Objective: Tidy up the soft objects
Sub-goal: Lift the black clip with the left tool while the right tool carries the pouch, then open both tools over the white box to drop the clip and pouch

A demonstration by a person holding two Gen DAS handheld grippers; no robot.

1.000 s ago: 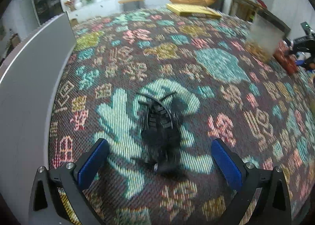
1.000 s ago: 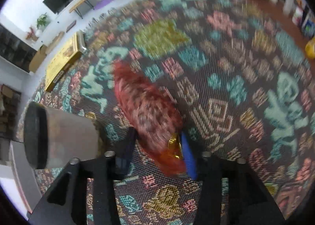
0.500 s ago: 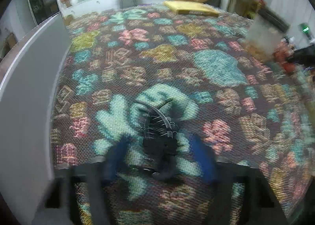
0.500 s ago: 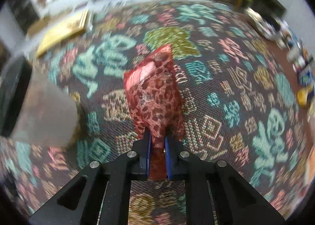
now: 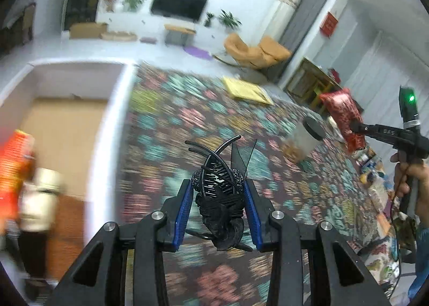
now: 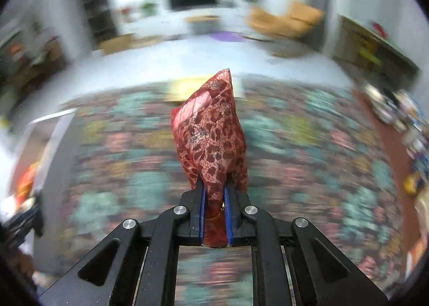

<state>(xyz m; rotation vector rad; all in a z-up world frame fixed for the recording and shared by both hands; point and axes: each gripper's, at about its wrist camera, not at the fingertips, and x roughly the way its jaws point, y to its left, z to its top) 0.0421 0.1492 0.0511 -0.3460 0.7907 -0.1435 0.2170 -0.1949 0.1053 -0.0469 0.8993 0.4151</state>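
Your left hand-held gripper [image 5: 217,208] is pinching a black hair clip [image 5: 218,198] with a bunched black fabric piece on it; the blue pads [image 5: 184,208] press on its two sides, and its curved prongs stick out past the fingertips. The clip is lifted clear of the patterned cloth [image 5: 187,123] that covers the table.

Your right hand-held gripper [image 6: 214,215] is pressed together on the lower end of a red spotted fabric pouch [image 6: 211,134], which stands up from between the pads and is also off the cloth. In the left wrist view that same pouch [image 5: 344,115] hangs above the far right side of the cloth, held by the right gripper [image 5: 356,127] with your hand [image 5: 413,180] on its grip.

A clear container with a black lid [image 5: 304,137] stands on the cloth just below and left of the pouch. A yellow flat box [image 5: 246,89] lies at the cloth's far edge. To the left of the cloth sits a white-walled box [image 5: 112,129] with blurred orange and cream things inside it.
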